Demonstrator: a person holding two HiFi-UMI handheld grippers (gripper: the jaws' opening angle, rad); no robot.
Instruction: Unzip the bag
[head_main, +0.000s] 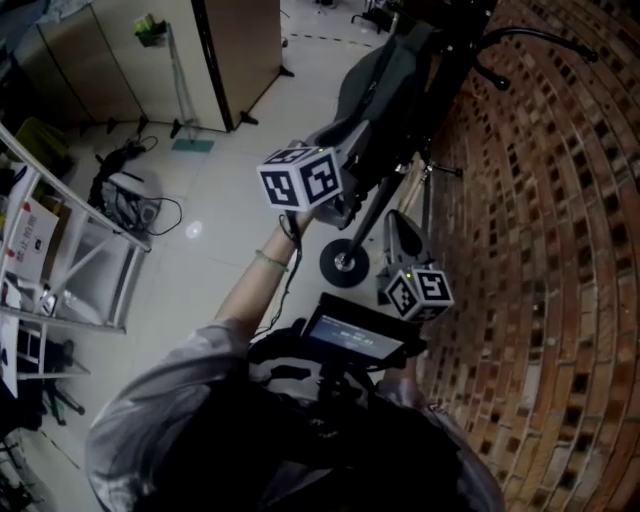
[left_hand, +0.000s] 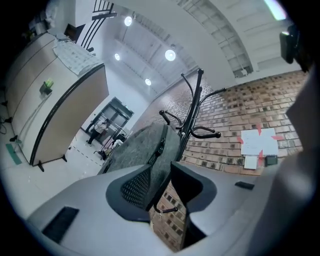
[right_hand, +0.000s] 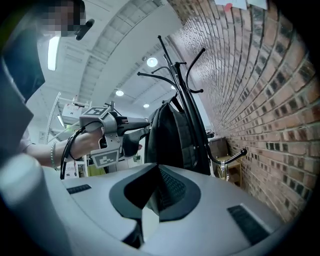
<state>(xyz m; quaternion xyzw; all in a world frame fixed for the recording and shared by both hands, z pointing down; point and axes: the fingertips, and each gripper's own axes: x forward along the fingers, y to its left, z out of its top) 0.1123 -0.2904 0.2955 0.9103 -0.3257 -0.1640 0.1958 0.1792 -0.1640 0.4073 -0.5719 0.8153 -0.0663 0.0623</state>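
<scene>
A dark grey backpack (head_main: 372, 95) hangs on a black coat rack (head_main: 345, 262) beside the brick wall. My left gripper (head_main: 345, 205) is held up at the bag's near side. In the left gripper view its jaws (left_hand: 161, 185) stand open, and the grey backpack (left_hand: 150, 147) fills the space just ahead, its dark edge running down along the left pad. The right gripper view shows the left gripper (right_hand: 135, 136) at the backpack's (right_hand: 172, 132) left side; contact cannot be judged. My right gripper (head_main: 400, 232) is lower and nearer the wall, short of the bag. Its jaws (right_hand: 152, 192) are shut and empty.
The brick wall (head_main: 540, 250) runs close on the right, with papers (left_hand: 259, 142) stuck to it. The rack has low hooks (right_hand: 235, 155). A white shelf frame (head_main: 80, 260) stands at the left. Cables and gear (head_main: 125, 195) lie on the floor, with partitions (head_main: 150, 60) behind.
</scene>
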